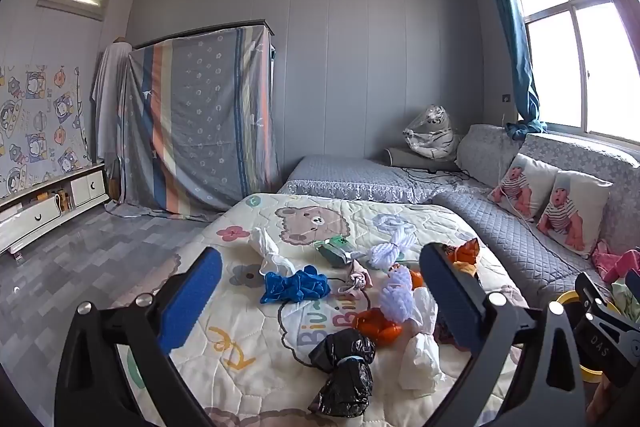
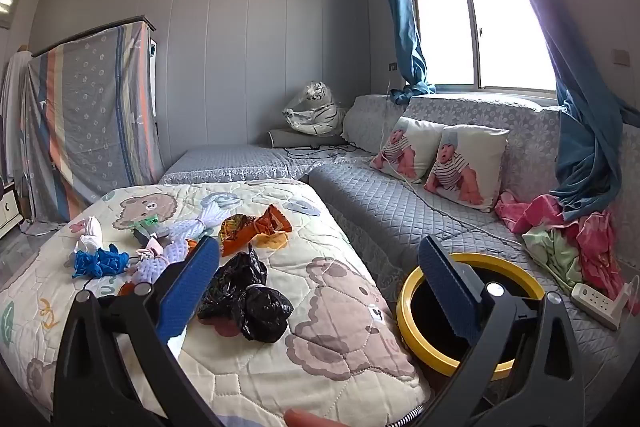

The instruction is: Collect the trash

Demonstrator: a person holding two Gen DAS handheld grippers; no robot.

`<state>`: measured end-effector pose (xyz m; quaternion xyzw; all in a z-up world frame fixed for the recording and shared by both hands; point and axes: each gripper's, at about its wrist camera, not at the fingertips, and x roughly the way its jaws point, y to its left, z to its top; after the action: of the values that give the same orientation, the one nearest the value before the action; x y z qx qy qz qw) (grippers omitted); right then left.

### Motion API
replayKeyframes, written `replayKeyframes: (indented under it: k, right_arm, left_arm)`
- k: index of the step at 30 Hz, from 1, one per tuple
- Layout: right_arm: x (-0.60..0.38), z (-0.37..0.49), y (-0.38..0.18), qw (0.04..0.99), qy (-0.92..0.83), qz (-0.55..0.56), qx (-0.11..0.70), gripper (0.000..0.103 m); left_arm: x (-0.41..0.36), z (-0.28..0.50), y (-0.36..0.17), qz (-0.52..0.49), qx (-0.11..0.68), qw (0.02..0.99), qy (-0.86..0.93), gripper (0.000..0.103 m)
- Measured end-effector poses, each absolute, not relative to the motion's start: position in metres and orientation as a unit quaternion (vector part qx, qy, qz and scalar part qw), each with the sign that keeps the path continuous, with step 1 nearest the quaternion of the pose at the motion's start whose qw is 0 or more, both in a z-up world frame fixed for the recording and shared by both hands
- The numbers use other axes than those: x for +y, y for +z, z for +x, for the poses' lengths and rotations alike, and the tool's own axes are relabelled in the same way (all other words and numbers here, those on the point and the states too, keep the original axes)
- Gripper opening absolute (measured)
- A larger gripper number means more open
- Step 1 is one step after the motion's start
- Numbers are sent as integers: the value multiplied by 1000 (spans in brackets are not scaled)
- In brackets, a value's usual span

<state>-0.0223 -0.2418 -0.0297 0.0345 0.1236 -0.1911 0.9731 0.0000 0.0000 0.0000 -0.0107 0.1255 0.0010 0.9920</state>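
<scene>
both tongs, left (image 1: 320, 299) and right (image 2: 320, 279), hang spread wide and grip nothing. scattered on the bear-print quilt (image 2: 280, 367): a black plastic bag (image 2: 244, 295), knotted in the middle; a blue glove (image 1: 296, 285); an orange wrapper (image 2: 252, 227); white crumpled bags (image 1: 420, 351); lilac knobbly pieces (image 1: 394, 293). the yellow-rimmed bin (image 2: 412, 323) stands just beside the quilt's right edge, against the grey sofa (image 2: 380, 203). all this litter looks light, soft and limp; film is likely slippery, so a pinch at the black bag's knot or at a bunched fold should hold better than on a loose flap.
</scene>
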Motion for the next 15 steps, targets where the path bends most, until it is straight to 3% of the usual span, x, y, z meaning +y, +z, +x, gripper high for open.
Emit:
replayKeyframes:
  k: [15]
  right_arm:
    - [-232, -18, -31, 973, -190, 34, 124, 95]
  left_arm:
    - [-3, -1, 3, -8, 120, 993, 3, 96]
